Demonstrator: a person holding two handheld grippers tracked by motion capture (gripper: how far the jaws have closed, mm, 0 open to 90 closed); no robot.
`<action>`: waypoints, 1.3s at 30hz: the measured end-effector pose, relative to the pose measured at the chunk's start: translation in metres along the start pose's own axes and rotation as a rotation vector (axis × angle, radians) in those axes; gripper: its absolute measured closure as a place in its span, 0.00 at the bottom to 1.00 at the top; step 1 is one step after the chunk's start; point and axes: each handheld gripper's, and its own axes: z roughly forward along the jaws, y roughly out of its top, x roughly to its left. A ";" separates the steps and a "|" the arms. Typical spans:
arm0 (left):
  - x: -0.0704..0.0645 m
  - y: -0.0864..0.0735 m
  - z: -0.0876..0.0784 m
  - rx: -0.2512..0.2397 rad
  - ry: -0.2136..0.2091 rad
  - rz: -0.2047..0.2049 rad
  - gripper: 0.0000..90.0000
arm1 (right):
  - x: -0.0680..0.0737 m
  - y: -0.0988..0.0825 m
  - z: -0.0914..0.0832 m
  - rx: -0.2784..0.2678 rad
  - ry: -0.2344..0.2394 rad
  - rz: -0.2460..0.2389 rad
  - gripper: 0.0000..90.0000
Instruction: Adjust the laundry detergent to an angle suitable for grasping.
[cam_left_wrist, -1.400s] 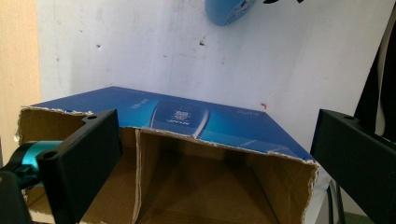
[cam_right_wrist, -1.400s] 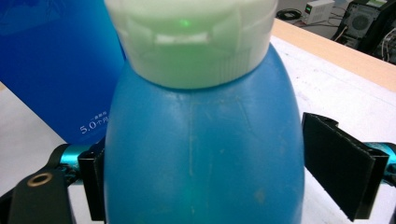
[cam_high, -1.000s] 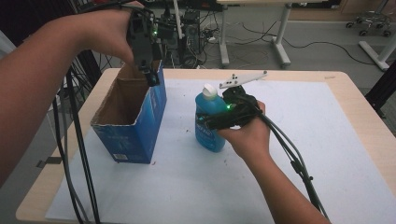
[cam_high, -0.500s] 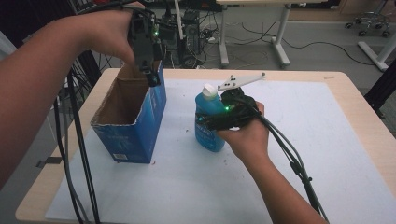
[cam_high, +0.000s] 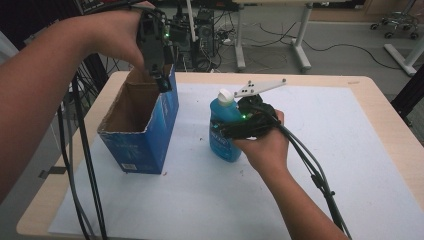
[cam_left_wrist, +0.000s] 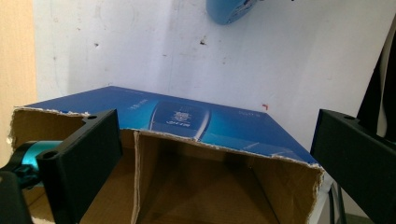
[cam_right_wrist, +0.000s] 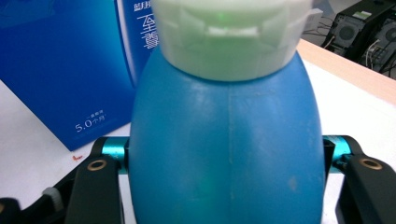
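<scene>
White tabletop (cam_high: 330, 150): right claw (cam_high: 235, 131), jaws just closing, clamps the upright blue bottle (cam_high: 223, 127) between them.

The box (cam_right_wrist: 60, 70) carries white print on its blue side in the right gripper view: "5.0" followed by small Chinese characters near the lower corner, and larger white Chinese characters running down the side near its edge, cut off at the top. In the left gripper view the same box (cam_left_wrist: 187, 121) shows a small white emblem with a line of lettering under it, too blurred to read. In the high view the label on the bottle (cam_high: 225, 132) is illegible.
</scene>
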 end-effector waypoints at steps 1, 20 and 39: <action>0.000 0.000 0.001 0.000 0.000 0.000 0.02 | 0.001 0.000 0.000 -0.003 0.001 0.003 0.40; -0.001 -0.001 0.002 0.006 0.004 -0.005 0.02 | 0.004 0.001 -0.003 0.004 -0.017 -0.040 0.47; -0.005 0.008 0.002 0.007 0.004 0.009 0.02 | -0.005 0.014 -0.045 0.039 0.160 -0.148 0.48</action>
